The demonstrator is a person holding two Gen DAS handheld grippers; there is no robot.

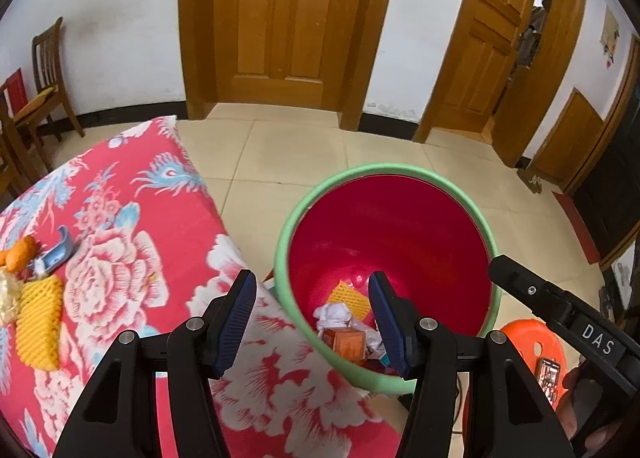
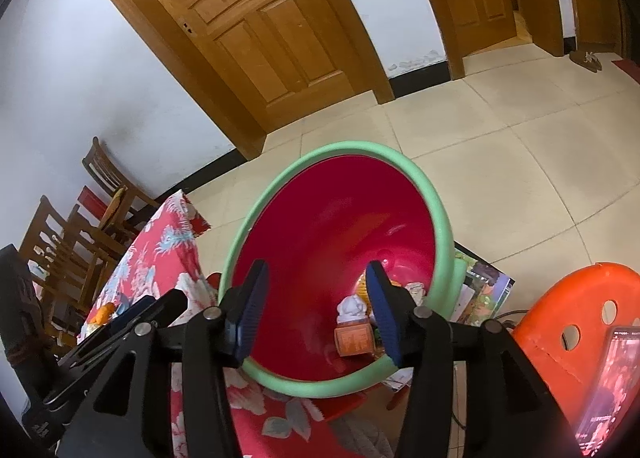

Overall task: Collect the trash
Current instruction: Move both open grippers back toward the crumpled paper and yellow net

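Wooden doors and pale floor tiles fill the background, and close to me stands the desk [image 1: 132, 217] under its red flowered cloth, with the bin [image 1: 400, 171], green-rimmed and red inside, on the floor just beside the desk's edge. Some of the work looks done: at the bottom of the bin lie a small orange box [image 1: 346, 342], crumpled white paper [image 1: 334, 314] and a piece of yellow foam netting [image 1: 348, 294]. More is left, as I judge it, because at the far left of the desk there remain another yellow foam net [image 1: 40, 322], orange peel [image 1: 20, 254], a grey-blue tube-like wrapper [image 1: 60, 250] and a crinkled clear wrapper at the very edge. My left hand-held gripper [image 1: 312, 318] hangs above the near rim of the bin, angled down into it, its jaws wide apart and holding nothing. My right hand-held gripper [image 2: 316, 310] hovers beside it over the same rim, tilted so the room leans, also spread wide and empty; the orange box [image 2: 354, 340] shows between its fingers, but well below them. An orange stool [image 2: 580, 314] stands to the right with a lit phone [image 2: 608, 390] resting on it.
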